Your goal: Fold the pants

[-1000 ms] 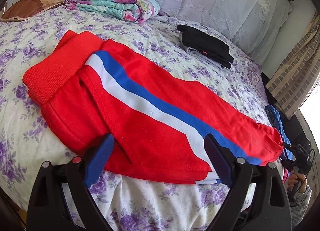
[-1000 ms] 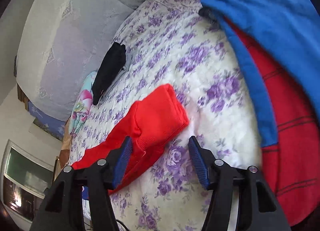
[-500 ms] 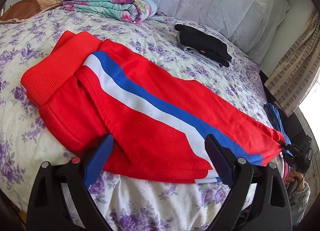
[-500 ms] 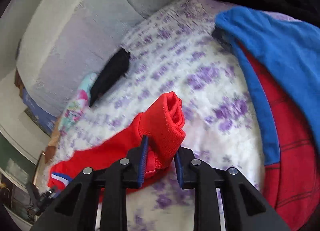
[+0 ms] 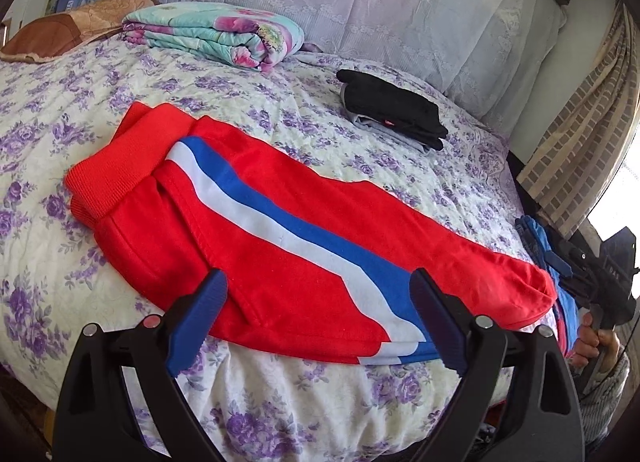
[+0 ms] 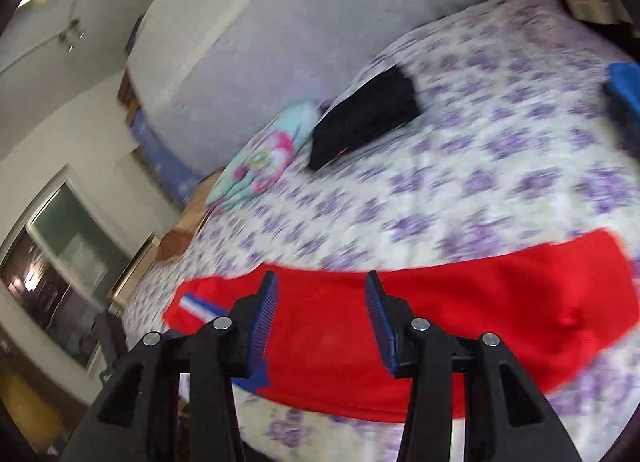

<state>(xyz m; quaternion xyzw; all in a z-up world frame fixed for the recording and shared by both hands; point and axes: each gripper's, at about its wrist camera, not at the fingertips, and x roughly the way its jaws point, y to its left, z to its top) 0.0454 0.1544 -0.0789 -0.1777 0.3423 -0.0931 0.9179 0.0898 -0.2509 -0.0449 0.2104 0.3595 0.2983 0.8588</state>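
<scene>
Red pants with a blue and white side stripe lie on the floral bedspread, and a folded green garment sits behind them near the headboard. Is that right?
Not quite: the folded garment behind the red pants is black, not green, as the left wrist view shows. The blue and white stripe and the floral bedspread are right.

No legible text, labels or numbers

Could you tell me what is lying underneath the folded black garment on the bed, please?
A thin grey folded layer peeks out beneath the black garment, both resting on the floral bedspread. How far that layer extends under it is hidden.
</scene>
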